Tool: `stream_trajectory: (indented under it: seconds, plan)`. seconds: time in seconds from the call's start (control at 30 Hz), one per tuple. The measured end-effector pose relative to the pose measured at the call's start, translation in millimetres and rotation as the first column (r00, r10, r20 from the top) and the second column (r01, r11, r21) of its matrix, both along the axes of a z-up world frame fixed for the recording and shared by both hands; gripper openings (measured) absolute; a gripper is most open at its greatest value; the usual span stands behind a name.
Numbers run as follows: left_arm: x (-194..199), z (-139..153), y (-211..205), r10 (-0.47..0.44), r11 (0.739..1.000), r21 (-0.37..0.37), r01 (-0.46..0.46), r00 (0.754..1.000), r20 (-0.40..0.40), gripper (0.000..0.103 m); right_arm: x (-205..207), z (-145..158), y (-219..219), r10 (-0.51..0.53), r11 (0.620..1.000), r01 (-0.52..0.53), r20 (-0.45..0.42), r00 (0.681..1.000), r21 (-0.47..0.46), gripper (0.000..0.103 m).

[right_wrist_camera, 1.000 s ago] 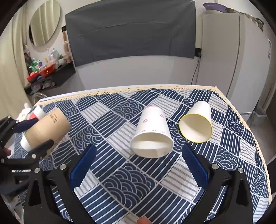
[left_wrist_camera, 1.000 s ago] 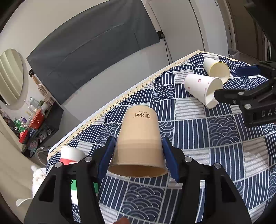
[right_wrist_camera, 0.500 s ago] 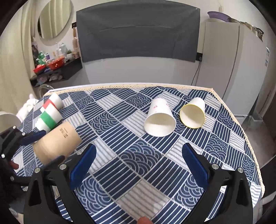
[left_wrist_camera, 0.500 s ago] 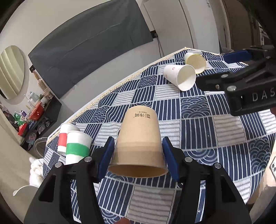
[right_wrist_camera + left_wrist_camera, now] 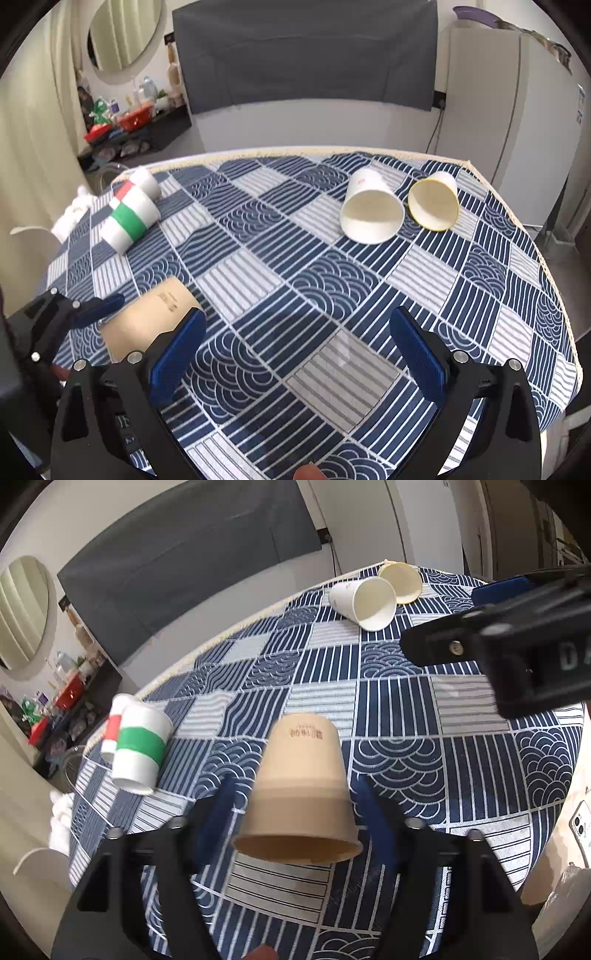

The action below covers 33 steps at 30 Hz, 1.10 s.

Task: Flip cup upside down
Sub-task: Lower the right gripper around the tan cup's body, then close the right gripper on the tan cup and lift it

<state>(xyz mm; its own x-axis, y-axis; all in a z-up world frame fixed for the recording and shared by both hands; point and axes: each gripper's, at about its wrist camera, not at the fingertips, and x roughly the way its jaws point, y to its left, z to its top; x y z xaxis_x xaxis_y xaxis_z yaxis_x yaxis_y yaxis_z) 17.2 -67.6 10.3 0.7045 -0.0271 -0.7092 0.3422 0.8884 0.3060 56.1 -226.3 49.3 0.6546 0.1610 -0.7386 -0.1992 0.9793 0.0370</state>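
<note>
While the left wrist view looks into the brown cup's (image 5: 301, 794) open mouth, we see only from the right wrist view that it lies tilted, its base toward the surface's (image 5: 332, 280) middle. At the far left edge, the green-banded cup (image 5: 129, 219) lies on its side, its mouth seemingly toward us, with the red-banded cup (image 5: 138, 182) just behind it; we cannot see inside either. At the far right, the white cup (image 5: 371, 210) and the yellow-rimmed cup (image 5: 436, 201) lie side by side, mouths toward us, both showing bare insides. Our left tongs (image 5: 295, 812) flank the brown cup with a gap showing at each pad. Our right tongs (image 5: 295, 356) gape wide, holding nothing.
</note>
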Motion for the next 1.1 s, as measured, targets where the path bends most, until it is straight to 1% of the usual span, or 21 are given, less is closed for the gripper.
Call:
stream_trajectory:
  seconds: [0.03,0.1,0.13,0.17,0.23,0.43,0.7,0.77,0.93,1.1]
  plan:
    - [-1.5,-2.2,1.3,0.004,1.0,-0.006,-0.004,1.0,0.003,0.086,-0.6,-2.6,1.1,0.003,1.0,-0.003,-0.009,1.0,-0.006,0.095]
    - [-7.9,-1.0,2.2,-0.008,1.0,-0.014,0.008,1.0,0.013,0.091,-1.6,-6.4,2.2,0.006,1.0,-0.006,-0.021,1.0,-0.013,0.095]
    - [-10.5,1.2,1.7,-0.014,1.0,-0.012,0.014,1.0,0.021,0.096,-2.0,-7.1,1.5,0.002,1.0,-0.002,-0.021,1.0,-0.007,0.095]
    - [-13.5,4.1,1.0,-0.018,1.0,-0.004,0.018,0.999,0.036,0.097,-1.7,-7.5,0.4,-0.006,1.0,0.006,-0.024,1.0,-0.001,0.095]
    - [-19.2,10.3,0.4,-0.027,1.0,0.005,0.027,0.998,0.058,0.097,0.4,-7.9,-1.3,-0.013,1.0,0.014,-0.037,0.999,0.01,0.095]
    - [-33.2,21.1,9.7,-0.03,1.0,-0.007,0.031,0.996,0.078,0.097,5.6,-9.8,-1.8,-0.013,0.999,0.017,-0.07,0.997,0.05,0.095]
    - [-32.9,22.9,39.1,0.031,0.999,-0.026,-0.029,0.996,0.081,0.097,11.1,-26.8,6.7,0.022,0.995,-0.005,-0.169,0.985,0.098,0.095]
    - [-28.9,21.7,49.2,0.052,0.998,-0.041,-0.049,0.996,0.068,0.097,12.1,-29.8,9.1,0.031,0.993,-0.007,-0.192,0.981,0.12,0.095]
    - [-24.6,17.5,68.1,0.094,0.994,-0.065,-0.09,0.994,0.056,0.097,18.3,-38.0,15.5,0.057,0.982,-0.008,-0.258,0.964,0.188,0.095]
    - [-15.4,8.9,82.8,0.114,0.991,-0.072,-0.111,0.993,0.034,0.097,27.2,-52.7,26.3,0.124,0.96,-0.025,-0.342,0.932,0.28,0.095]
